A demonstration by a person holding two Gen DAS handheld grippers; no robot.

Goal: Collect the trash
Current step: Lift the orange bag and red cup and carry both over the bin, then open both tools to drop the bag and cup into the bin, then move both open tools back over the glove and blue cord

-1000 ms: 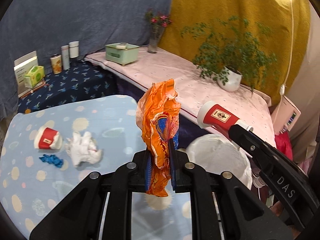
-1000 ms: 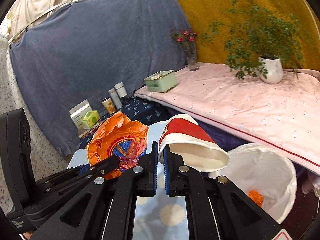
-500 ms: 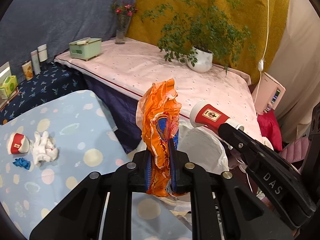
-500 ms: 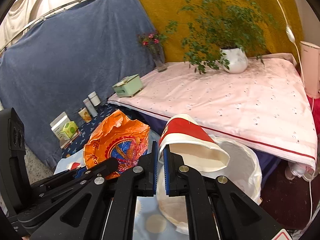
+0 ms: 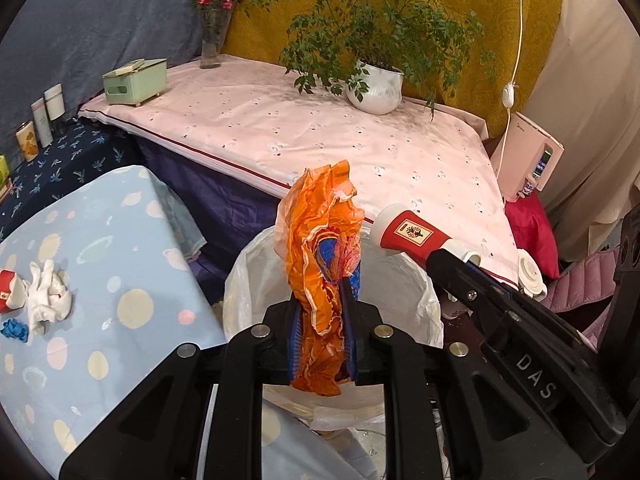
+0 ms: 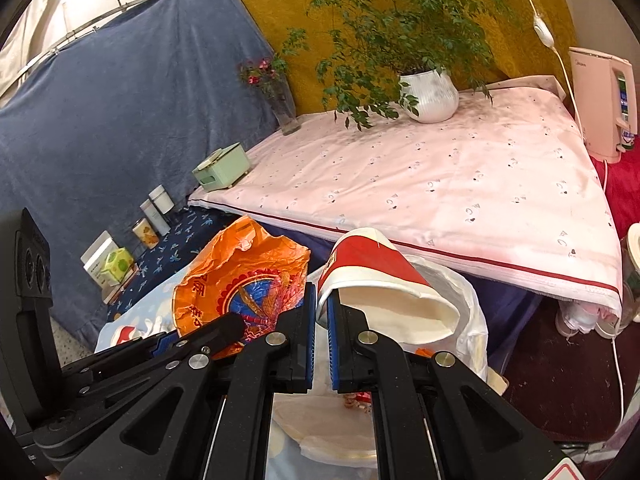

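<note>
Left gripper point(image 5: 322, 312) is closed on an orange snack wrapper point(image 5: 322, 248), blue pads pinching its lower half, the crumpled top standing upright above the fingers; the wrapper hangs directly over the mouth of the white-lined trash bin point(image 5: 248, 280), which fills the centre of the left wrist view; right gripper point(image 6: 321, 320) is clamped narrowly on the rim of a red-and-white paper cup point(image 6: 376, 276), cup lying on its side with the open mouth toward 4 o'clock, also above the bin liner point(image 6: 468, 308); in the left view the same cup sits at 3 o'clock of the wrapper, close but apart; some scraps, including an orange piece, lie inside the bin, detail unclear; on the blue spotted tablecloth point(image 5: 120, 248), at 9 o'clock of the bin, remain a crumpled white tissue point(image 5: 46, 296), a small blue scrap point(image 5: 14, 329) just beside it and another red-and-white cup point(image 5: 8, 296) at the frame edge.
</note>
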